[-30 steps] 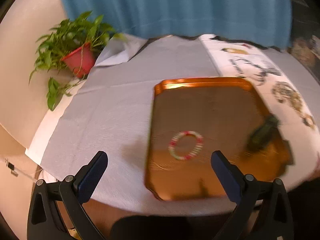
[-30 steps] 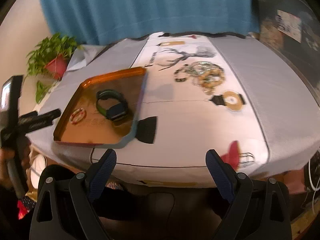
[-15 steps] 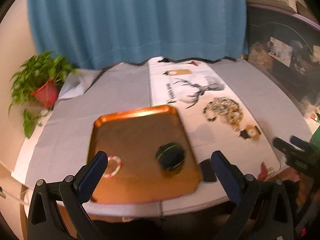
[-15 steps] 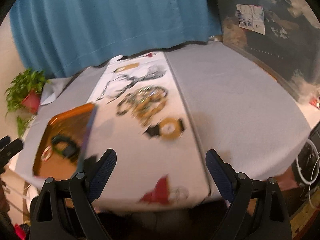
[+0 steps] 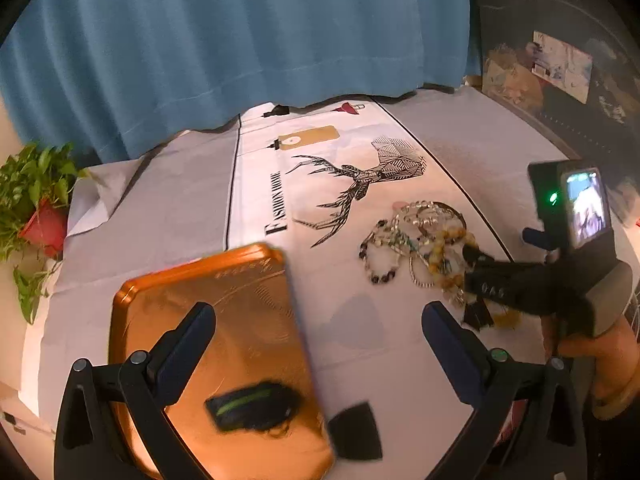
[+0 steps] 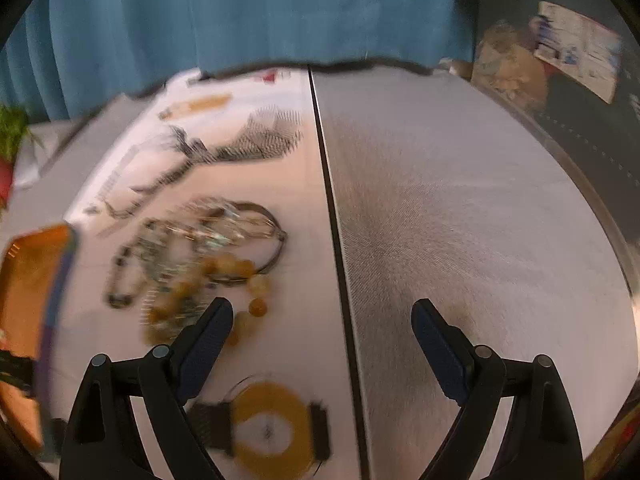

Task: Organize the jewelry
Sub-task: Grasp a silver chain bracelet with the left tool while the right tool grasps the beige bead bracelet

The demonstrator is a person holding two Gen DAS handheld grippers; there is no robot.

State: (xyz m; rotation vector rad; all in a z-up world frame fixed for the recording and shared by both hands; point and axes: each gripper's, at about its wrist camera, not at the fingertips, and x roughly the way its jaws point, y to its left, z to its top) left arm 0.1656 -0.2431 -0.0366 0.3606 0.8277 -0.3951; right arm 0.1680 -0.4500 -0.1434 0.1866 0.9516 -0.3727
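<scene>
From the left wrist view, the left tongs (image 5: pixel 318 322) stand wide apart with nothing between their blue-padded fingers. Under and behind the left finger lies the shiny orange metal tray (image 5: pixel 208 320), sitting on the desk (image 5: pixel 160 208), which is covered with a grey cloth and a white runner printed with a black stag (image 5: pixel 360 184). On the tray, close in front of the tongs' frame, rests a dark watch with a green stripe (image 5: pixel 252 404) (blurred, so its details are hard to read). Ahead and to the right of the tongs, on the white runner, sits the tangled heap of beaded bracelets and chains (image 5: pixel 416 248), clear, dark and amber beads mixed. The right tongs (image 5: pixel 476 258) reach in from the right, their tip at the near edge of that heap; whether they touch it cannot be told. A green potted plant in a red pot (image 5: pixel 36 208) stands far to the left, before a blue curtain (image 5: pixel 240 40).

From the right wrist view, the right tongs (image 6: pixel 322 320) are likewise wide apart and hold nothing. The jewelry heap (image 6: pixel 200 256) lies just ahead of the left finger, its amber beads nearest the fingertip. The orange tray (image 6: pixel 32 280) shows at the far left edge. Below the left finger, the runner bears a yellow round lantern print (image 6: pixel 272 428).
</scene>
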